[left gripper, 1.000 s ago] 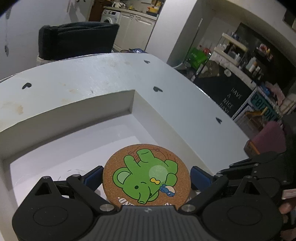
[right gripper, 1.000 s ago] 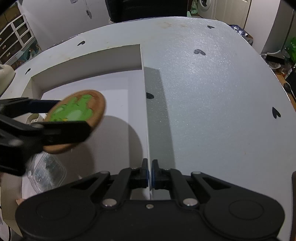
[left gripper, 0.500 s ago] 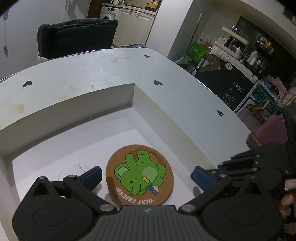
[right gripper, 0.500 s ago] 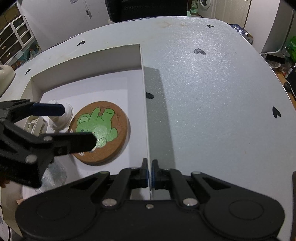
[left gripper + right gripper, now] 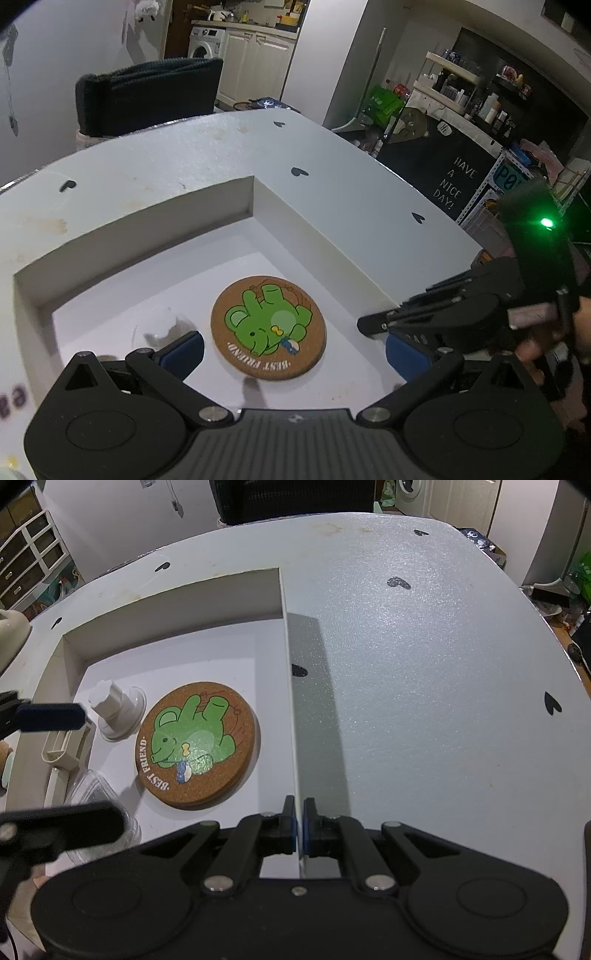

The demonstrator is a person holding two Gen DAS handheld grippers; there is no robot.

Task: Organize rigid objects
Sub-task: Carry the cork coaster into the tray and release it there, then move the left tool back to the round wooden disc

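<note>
A round cork coaster (image 5: 269, 328) (image 5: 197, 744) printed with a green cartoon animal and "BEST FRIEND" lies flat on the floor of a white open box (image 5: 314, 236) (image 5: 173, 602). My left gripper (image 5: 295, 350) (image 5: 62, 770) hovers above and just short of the coaster, open, with nothing between its blue pads. My right gripper (image 5: 299, 823) (image 5: 373, 326) is shut on the thin right wall of the box (image 5: 290, 701), pinching its top edge near the front corner.
A white knob on a clear suction base (image 5: 114, 709), a beige plastic piece (image 5: 62, 749) and a clear plastic tub (image 5: 92, 790) share the box's left side. The box rests on a pale table (image 5: 424, 664) dotted with black hearts. A dark chair (image 5: 147, 96) stands behind.
The left gripper opened and let go of the coaster, which dropped flat onto the box floor. That gripper then drew back and up. The right gripper kept its hold on the wall.
</note>
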